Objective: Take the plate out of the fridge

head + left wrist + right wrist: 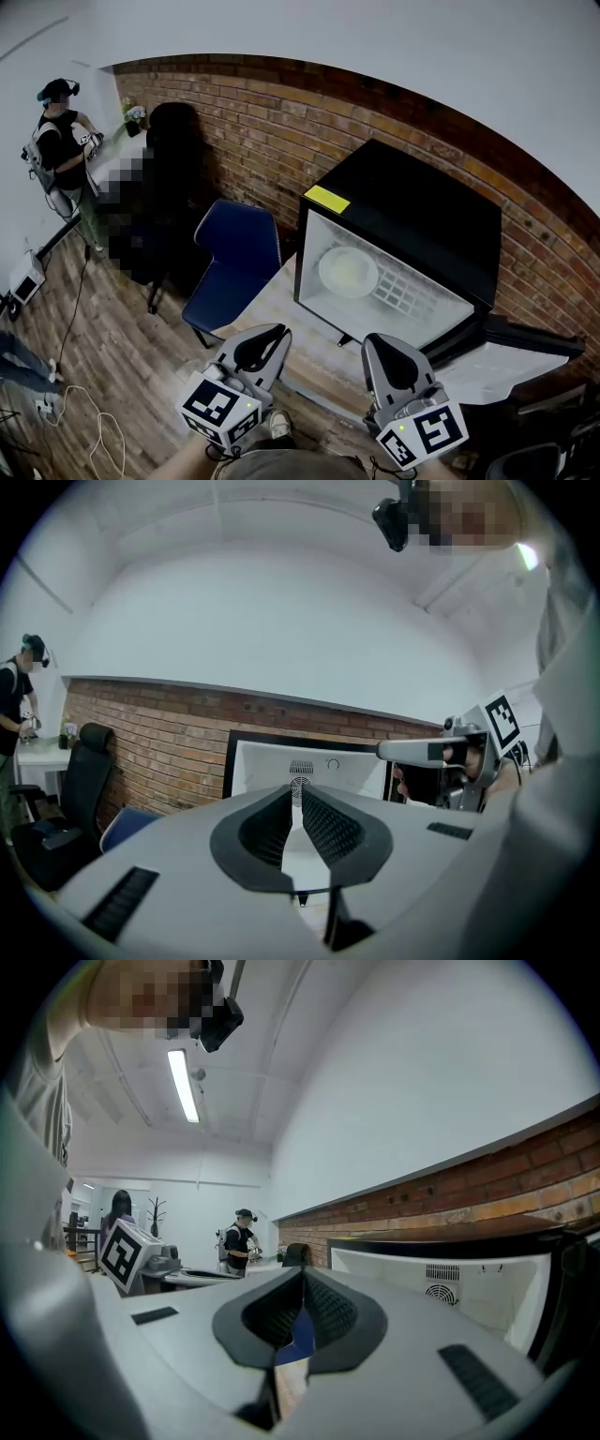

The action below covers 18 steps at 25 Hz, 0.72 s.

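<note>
1. The mini fridge [441, 216] sits on a light table [277, 309] against the brick wall [281, 122]. Its door [497, 370] is swung wide open on the fridge's right side.
2. The white plate [348, 271] is inside the fridge, lying flat on the wire shelf toward the left of the compartment. Nothing's touching it.
3. The left gripper [270, 339] hangs in front of the fridge, well short of the opening. Its own view shows the jaws pressed together with nothing between them.
4. Same deal for the right gripper [379, 349]: it's in front of the fridge and closer to the door side, tips meeting and empty.
5. There's a yellow sticker [326, 199] on the fridge's top front-left corner.
6. A blue chair [239, 253] is just left of the fridge, and a person [61, 141] wearing a headset stands way off past that.
</note>
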{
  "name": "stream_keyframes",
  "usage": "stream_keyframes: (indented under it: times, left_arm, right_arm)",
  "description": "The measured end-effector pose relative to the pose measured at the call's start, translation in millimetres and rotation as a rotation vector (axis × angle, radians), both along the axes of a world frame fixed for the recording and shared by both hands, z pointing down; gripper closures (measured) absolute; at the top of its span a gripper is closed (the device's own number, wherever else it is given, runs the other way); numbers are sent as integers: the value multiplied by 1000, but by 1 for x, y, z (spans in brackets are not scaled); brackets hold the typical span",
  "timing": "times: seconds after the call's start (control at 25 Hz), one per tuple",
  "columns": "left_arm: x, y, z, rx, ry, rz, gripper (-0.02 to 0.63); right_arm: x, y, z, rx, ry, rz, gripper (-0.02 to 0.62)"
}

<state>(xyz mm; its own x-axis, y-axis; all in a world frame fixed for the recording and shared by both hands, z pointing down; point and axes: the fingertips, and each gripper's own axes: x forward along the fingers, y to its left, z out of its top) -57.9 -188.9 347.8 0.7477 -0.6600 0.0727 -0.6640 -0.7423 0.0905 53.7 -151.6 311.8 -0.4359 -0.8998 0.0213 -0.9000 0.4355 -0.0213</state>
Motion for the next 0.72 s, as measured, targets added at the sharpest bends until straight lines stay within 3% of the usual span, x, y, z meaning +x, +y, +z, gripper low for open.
stream_keyframes:
  times: [0.16, 0.32, 0.72]
  left_arm:
    - [2, -18, 3, -19, 29, 54, 581]
    - [5, -35, 8, -75, 101, 94, 500]
    - [24, -76, 28, -306, 341, 132, 436]
  right_arm:
    - [-6, -17, 3, -12, 2, 33, 566]
    - [-10, -29, 9, -28, 7, 44, 566]
    - [-3, -56, 17, -61, 30, 52, 566]
